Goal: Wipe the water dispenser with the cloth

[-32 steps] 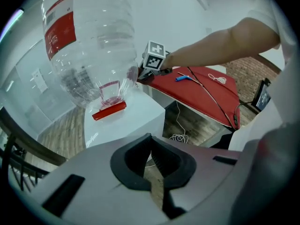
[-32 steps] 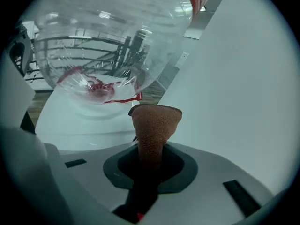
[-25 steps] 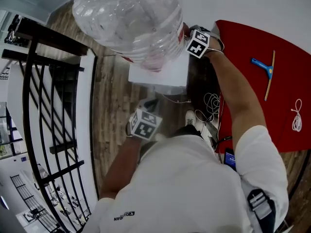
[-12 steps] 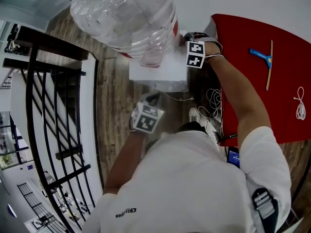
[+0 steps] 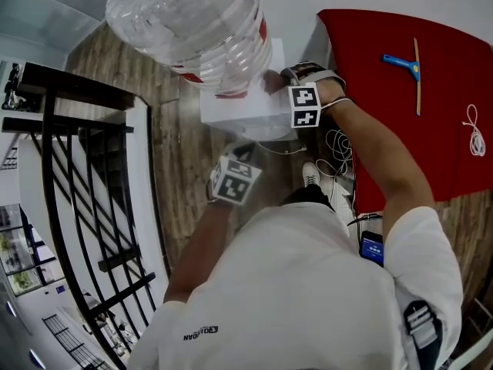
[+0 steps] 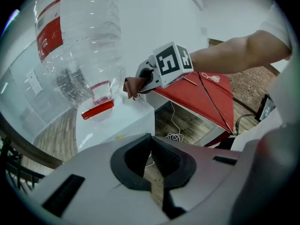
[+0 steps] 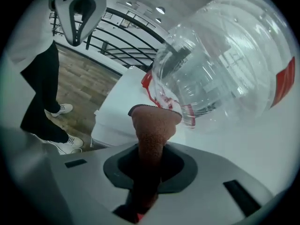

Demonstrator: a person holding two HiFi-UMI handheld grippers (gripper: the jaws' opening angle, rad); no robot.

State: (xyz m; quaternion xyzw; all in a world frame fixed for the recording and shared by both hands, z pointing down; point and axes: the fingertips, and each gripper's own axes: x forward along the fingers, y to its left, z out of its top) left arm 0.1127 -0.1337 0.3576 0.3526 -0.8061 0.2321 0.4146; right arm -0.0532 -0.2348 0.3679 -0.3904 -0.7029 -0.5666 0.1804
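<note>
The white water dispenser (image 5: 245, 108) carries a big clear upturned bottle (image 5: 185, 21) with a red label. My right gripper (image 7: 150, 156) is shut on a brown cloth (image 7: 152, 123), whose folded end lies against the dispenser's white top (image 7: 117, 107) beside the bottle neck. The left gripper view shows that cloth (image 6: 130, 85) touching the top's right edge, held by the right gripper (image 6: 143, 78). In the head view the right gripper (image 5: 286, 83) is at the dispenser's right side. My left gripper (image 6: 151, 163) is shut and empty, hanging in front of the dispenser, and appears lower in the head view (image 5: 233, 177).
A red table (image 5: 385, 129) stands to the right, with a blue squeegee (image 5: 404, 62) and a white cord (image 5: 475, 139) on it. Cables (image 5: 335, 164) lie on the wooden floor beside the dispenser. A black railing (image 5: 69, 153) runs along the left.
My right gripper has drawn the cloth along the dispenser's right side toward me. The left gripper has hardly moved.
</note>
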